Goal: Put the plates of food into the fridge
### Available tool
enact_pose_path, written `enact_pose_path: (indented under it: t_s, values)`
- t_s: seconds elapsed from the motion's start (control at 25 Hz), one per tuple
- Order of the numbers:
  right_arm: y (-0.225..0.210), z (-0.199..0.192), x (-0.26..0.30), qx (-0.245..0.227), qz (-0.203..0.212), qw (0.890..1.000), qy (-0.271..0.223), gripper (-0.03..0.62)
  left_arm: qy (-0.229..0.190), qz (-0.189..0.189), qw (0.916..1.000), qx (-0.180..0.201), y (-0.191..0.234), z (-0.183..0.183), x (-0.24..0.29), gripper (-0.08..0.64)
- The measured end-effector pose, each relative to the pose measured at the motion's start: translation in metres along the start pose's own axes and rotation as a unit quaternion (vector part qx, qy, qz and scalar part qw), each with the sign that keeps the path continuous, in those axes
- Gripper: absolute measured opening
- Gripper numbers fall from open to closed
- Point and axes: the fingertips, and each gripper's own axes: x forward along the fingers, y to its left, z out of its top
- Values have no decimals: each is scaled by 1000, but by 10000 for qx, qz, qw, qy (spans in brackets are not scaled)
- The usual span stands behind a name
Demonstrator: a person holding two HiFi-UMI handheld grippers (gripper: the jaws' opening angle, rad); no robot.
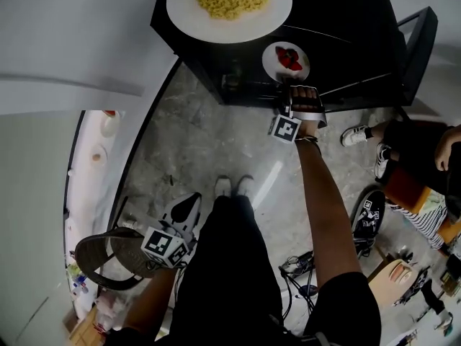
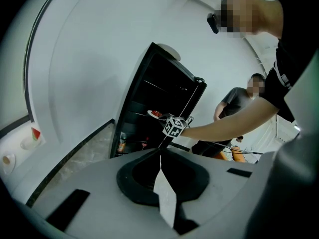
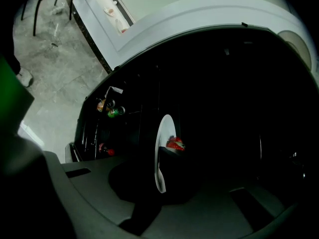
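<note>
Right gripper point(image 1: 294, 86) grips a small round white plate of red food point(image 1: 272, 62) by its rim, at the open black fridge point(image 1: 346, 34).
A large white plate of yellow noodles point(image 1: 189, 13) sits on the fridge's top, near its front edge. The left gripper point(image 1: 189, 206) hangs low with its jaws together, holding nothing.

Gloss black, smooth, on the fridge point(image 1: 346, 20); slick white glaze on the big plate point(image 1: 186, 9) and the small plate point(image 1: 271, 62). Matt grey plastic on the left gripper point(image 2: 160, 154). Mottled grey stone for the floor point(image 1: 194, 143), polished, catching a streak of light.
</note>
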Motion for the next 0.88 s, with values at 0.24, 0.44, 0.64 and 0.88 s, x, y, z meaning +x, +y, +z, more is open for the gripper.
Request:
enact_pose_path:
  t_s: [0.24, 0.44, 0.64, 0.88]
  values:
    - [-3, -7, 12, 113, -99, 9998, 97, 34, 38, -100, 9999, 6, 0, -6, 8, 23]
    - [1, -5, 21, 102, -61, 9999, 59, 38, 49, 58, 10000, 62, 5, 2, 10, 23]
    - [-1, -3, 19, 355, 40, 9994, 48, 84, 26, 5, 10000, 55, 4, 2, 14, 23]
    - [4, -5, -2, 454, 147, 9988, 101, 107, 0, -89, 9999, 66, -6, 8, 16, 23]
